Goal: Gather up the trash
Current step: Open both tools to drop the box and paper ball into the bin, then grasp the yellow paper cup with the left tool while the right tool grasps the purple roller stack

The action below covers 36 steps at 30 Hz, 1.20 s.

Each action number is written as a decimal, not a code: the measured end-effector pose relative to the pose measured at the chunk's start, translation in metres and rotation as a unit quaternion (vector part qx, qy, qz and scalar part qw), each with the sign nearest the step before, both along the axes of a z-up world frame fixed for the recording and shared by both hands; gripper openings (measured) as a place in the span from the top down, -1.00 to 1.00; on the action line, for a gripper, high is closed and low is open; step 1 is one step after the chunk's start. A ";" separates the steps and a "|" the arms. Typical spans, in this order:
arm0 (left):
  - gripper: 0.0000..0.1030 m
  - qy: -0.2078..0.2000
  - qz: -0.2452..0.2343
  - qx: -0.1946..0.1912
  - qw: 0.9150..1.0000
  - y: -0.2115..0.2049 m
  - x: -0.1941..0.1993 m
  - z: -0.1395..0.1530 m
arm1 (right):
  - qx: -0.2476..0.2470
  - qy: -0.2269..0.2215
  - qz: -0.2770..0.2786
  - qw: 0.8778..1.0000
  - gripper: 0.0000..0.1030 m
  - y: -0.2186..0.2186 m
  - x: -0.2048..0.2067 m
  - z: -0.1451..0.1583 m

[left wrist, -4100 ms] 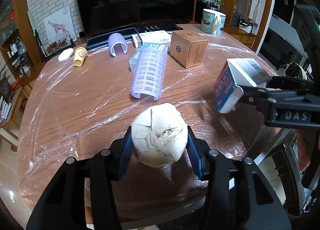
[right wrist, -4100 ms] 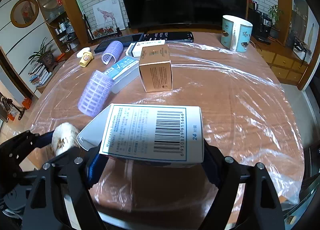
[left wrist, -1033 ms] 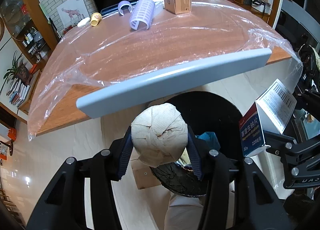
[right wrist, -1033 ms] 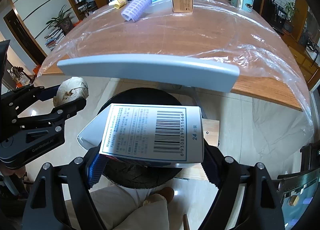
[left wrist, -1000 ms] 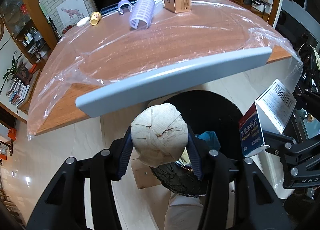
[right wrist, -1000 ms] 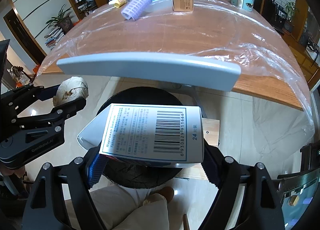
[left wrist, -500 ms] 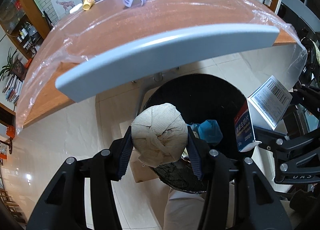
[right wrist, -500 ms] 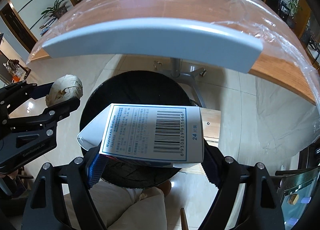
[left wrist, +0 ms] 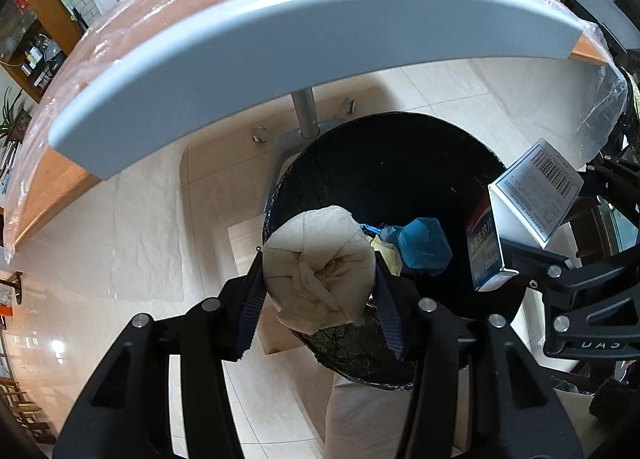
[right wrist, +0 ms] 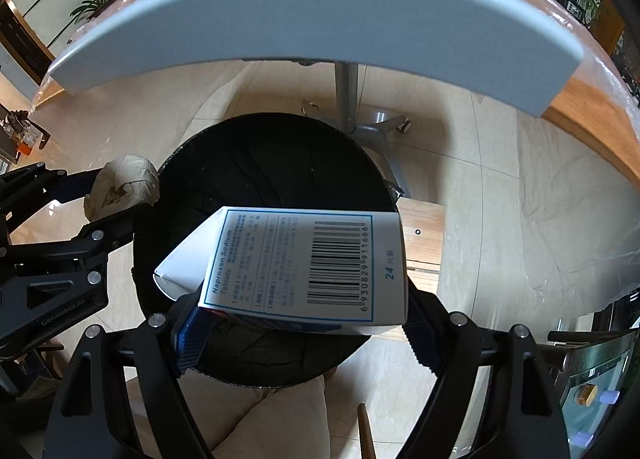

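Left gripper (left wrist: 319, 291) pinches a crumpled paper ball (left wrist: 320, 279) right over the near rim of the black-lined trash bin (left wrist: 400, 175). Right gripper (right wrist: 296, 323) clamps a white medicine box (right wrist: 304, 267) w/ barcode up — also above the bin, both pointing steeply down. Bin sits on the floor just below the table edge (left wrist: 280, 35) — blue wad (left wrist: 424, 247) inside.

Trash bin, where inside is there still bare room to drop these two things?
The trash bin is bare black liner along its far wall and middle. Its near side is crowded: blue wad, yellowish scraps, with the paper ball and medicine box hanging above.
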<state>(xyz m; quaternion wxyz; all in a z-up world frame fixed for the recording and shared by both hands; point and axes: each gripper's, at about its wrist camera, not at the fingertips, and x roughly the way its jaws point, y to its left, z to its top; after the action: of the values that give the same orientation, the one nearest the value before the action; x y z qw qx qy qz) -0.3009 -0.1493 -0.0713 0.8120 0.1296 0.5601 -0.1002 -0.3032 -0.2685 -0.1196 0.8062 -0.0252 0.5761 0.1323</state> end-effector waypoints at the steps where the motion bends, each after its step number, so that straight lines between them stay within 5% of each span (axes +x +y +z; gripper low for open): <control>1: 0.00 0.002 -0.002 -0.003 1.000 0.000 0.000 -0.001 | 0.002 0.001 0.001 1.000 -0.56 0.001 0.001 0.000; 5: -0.33 -0.004 -0.009 -0.002 1.000 -0.003 0.002 0.000 | -0.005 -0.003 0.000 1.000 -0.60 0.005 0.002 0.002; 19: -0.40 -0.018 -0.008 -0.003 1.000 0.002 0.002 0.011 | 0.009 -0.027 -0.031 0.999 -0.73 -0.010 0.000 0.025; 26: -0.40 -0.074 -0.019 -0.035 0.996 0.014 -0.004 0.060 | 0.017 -0.105 -0.027 0.994 -0.73 -0.019 -0.016 0.084; 29: -0.76 -0.114 -0.031 -0.064 0.991 0.019 -0.007 0.090 | 0.012 -0.152 -0.030 0.988 -0.83 -0.020 -0.013 0.113; 36: -0.78 -0.160 -0.027 -0.078 0.984 0.030 0.020 0.126 | 0.020 -0.210 -0.056 0.976 -0.87 -0.021 0.023 0.150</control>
<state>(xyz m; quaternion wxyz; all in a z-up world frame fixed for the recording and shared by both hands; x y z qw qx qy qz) -0.2809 -0.1197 0.0543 0.8957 0.0950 0.4102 -0.1431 -0.2801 -0.2900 0.0303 0.9155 -0.0043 0.3919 0.0903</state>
